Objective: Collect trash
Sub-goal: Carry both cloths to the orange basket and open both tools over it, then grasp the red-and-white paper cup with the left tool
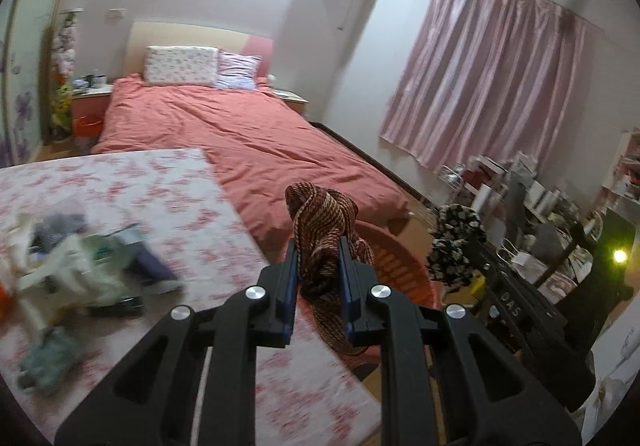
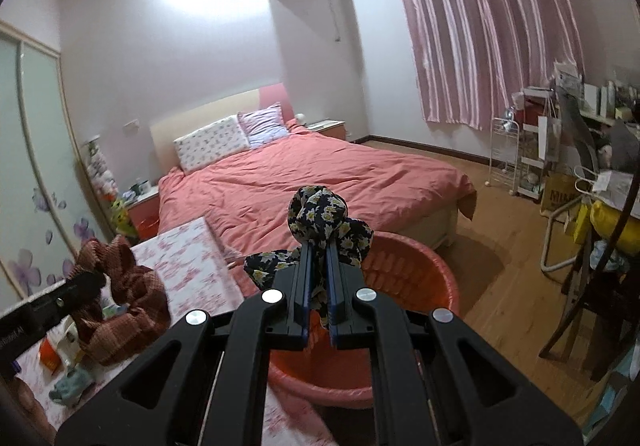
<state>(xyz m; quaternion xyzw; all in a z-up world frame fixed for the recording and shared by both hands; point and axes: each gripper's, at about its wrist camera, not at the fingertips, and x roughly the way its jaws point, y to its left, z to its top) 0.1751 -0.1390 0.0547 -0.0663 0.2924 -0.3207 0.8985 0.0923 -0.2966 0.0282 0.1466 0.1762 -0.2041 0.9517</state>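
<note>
My left gripper [image 1: 319,246] is shut on a bunched brown-and-cream striped cloth [image 1: 324,221], which hangs down between its blue pads over the table's right edge. The same striped cloth [image 2: 128,282] shows at the left of the right wrist view, with the left gripper's black body beside it. My right gripper [image 2: 318,246] is shut on a dark floral cloth [image 2: 320,211], held above a red plastic basin [image 2: 420,270] on the floor. The floral cloth [image 1: 458,246] also shows at the right in the left wrist view, above the basin [image 1: 404,266].
A table with a pink-flowered cover [image 1: 160,185] holds blurred bags, wrappers and small items [image 1: 72,266]. Behind it stands a bed with a salmon duvet [image 2: 320,173]. A cluttered desk and dark chair [image 2: 592,266] fill the right side; wooden floor [image 2: 500,238] lies between.
</note>
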